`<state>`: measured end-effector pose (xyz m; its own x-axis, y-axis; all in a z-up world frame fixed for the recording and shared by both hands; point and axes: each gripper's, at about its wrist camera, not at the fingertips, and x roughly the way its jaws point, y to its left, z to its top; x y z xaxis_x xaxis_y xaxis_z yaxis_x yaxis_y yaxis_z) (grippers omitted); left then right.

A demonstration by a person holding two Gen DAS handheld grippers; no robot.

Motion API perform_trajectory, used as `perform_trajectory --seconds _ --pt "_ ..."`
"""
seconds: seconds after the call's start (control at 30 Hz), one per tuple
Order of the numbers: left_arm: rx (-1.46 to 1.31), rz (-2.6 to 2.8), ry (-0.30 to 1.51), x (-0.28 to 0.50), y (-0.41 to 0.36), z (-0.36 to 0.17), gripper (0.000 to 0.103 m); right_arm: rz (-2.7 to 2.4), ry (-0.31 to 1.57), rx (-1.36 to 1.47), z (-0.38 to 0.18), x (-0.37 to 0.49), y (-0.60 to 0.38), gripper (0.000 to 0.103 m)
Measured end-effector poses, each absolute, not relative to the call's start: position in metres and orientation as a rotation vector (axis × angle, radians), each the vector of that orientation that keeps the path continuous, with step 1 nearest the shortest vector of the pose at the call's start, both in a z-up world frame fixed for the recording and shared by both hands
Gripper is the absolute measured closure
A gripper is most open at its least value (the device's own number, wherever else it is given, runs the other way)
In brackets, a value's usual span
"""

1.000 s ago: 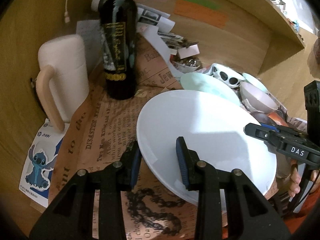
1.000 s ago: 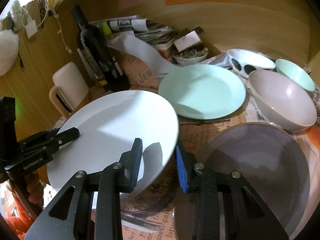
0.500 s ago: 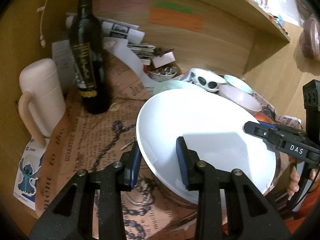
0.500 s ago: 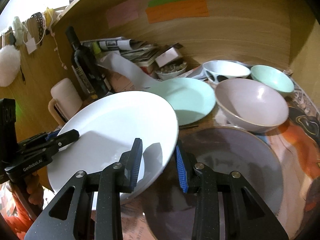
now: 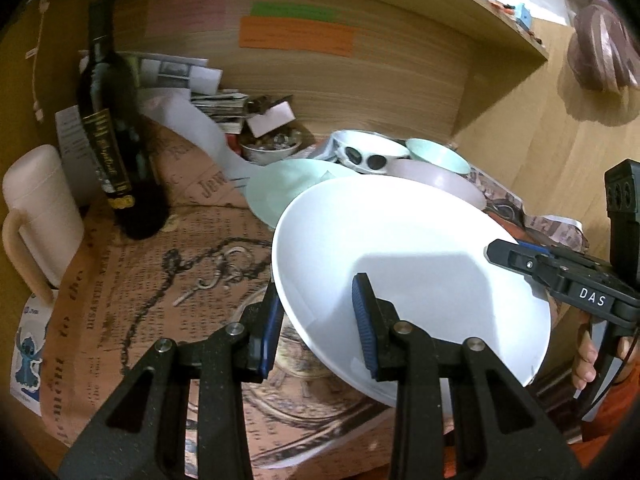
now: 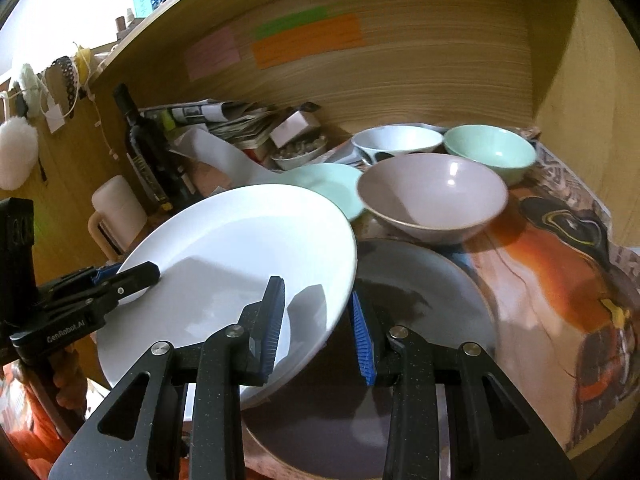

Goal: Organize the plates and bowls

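Both grippers hold the white plate together, above the table. The left gripper pinches the plate's left rim between its blue pads, and the right gripper pinches the opposite, right rim in the same way. The plate is tilted, its right edge lower. Directly under this right edge lies the grey plate on the printed cloth; the mint plate and the mauve bowl stand further back. I judge that the white plate goes onto the grey one, so the right hand, being nearer, leads it there.
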<state>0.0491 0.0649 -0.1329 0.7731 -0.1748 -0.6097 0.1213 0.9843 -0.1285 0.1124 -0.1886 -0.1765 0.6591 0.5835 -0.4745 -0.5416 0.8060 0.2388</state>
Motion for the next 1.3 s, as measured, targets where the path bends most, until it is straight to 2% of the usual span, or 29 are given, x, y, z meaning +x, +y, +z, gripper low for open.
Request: perform_trajectory --seconds 0.67,1.3 --pt "-0.036 -0.253 0.742 0.059 0.002 -0.149 0.069 0.559 0.601 0.144 -0.2 0.112 -0.248 0.073" --pt "-0.02 -0.264 0.826 0.08 -0.014 -0.172 0.068 0.548 0.656 0.16 -0.215 0.124 -0.257 0.073"
